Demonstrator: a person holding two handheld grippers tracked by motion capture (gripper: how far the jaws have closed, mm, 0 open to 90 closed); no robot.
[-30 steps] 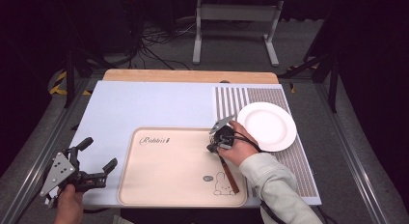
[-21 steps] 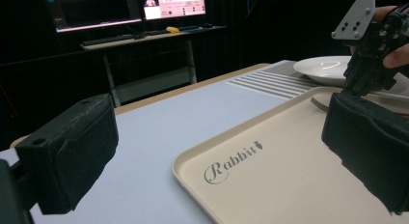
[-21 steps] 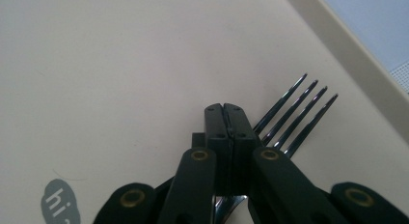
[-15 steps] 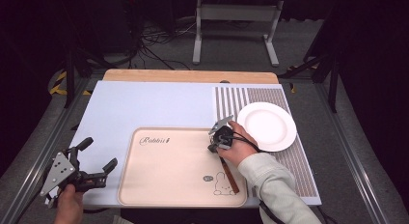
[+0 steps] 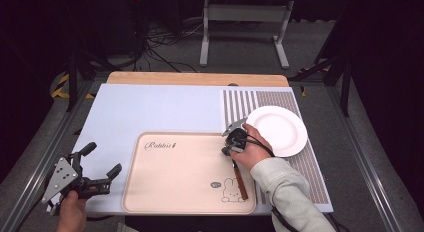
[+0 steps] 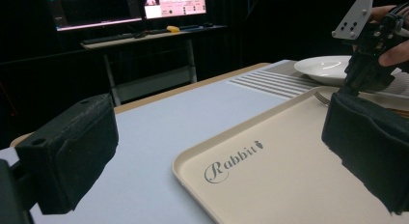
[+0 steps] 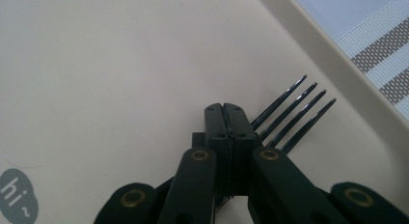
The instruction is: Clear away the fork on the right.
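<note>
A fork with a brown handle [image 5: 240,184] lies on the cream tray [image 5: 175,177], near its right edge, dark tines [image 7: 289,113] pointing toward the rim. My right gripper [image 5: 231,151] points down at the fork's neck. Its jaws are shut together [image 7: 224,110] and the tines stick out just beyond and to one side of them. Nothing shows between the pads. My left gripper [image 5: 103,159] hovers at the table's front left, beside the tray, open with nothing between its black pads [image 6: 72,147]. The left gripper view has the right gripper [image 6: 366,64] at its far right.
A white plate [image 5: 277,129] rests on the striped mat [image 5: 240,104] just right of the tray. A light blue cover [image 5: 150,109] spreads over the table's left and back. The tray bears "Rabbit" lettering [image 6: 231,159] and a bunny drawing [image 5: 231,189].
</note>
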